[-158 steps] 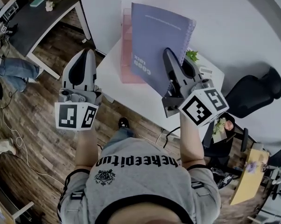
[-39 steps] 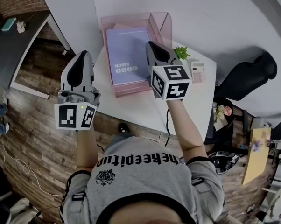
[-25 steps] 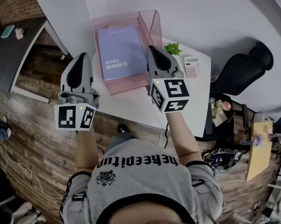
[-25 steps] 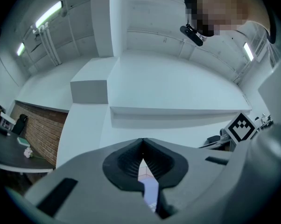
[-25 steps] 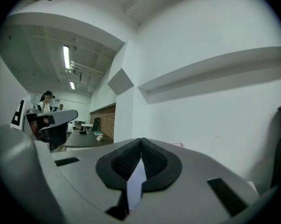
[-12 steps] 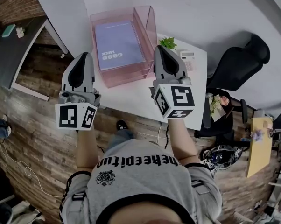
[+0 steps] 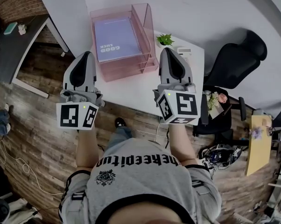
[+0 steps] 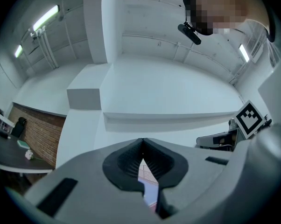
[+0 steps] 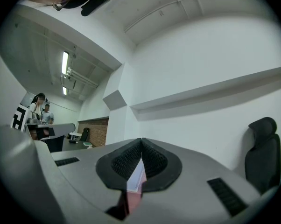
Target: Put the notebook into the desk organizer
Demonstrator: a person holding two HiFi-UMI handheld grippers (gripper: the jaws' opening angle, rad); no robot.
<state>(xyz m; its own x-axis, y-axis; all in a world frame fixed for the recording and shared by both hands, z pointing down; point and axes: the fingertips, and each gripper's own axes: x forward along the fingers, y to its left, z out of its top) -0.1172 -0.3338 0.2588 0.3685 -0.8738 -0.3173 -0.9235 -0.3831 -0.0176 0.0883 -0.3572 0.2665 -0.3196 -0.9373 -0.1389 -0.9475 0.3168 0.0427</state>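
The blue-purple notebook [image 7: 116, 38] lies flat inside the pink see-through desk organizer [image 7: 145, 22] at the far side of the white desk [image 7: 131, 90]. My left gripper [image 7: 87, 53] hovers at the desk's near left edge, short of the organizer, with its jaws closed and nothing in them. My right gripper [image 7: 167, 50] is just right of the organizer's near corner, also shut and empty. In the left gripper view the fingertips [image 8: 142, 140] meet, and a strip of the pink organizer [image 8: 149, 190] shows below them. The right gripper view shows its fingertips [image 9: 141, 139] pressed together.
A small potted plant [image 7: 165, 39] and a calculator [image 7: 184, 52] stand on the desk to the right of the organizer. A black office chair [image 7: 234, 59] is at the right. A dark table [image 7: 12, 36] stands at the far left over wooden floor.
The right gripper, which held the notebook upright earlier, has let it go in the organizer and drawn back to the right. The left gripper has also drawn back a little.
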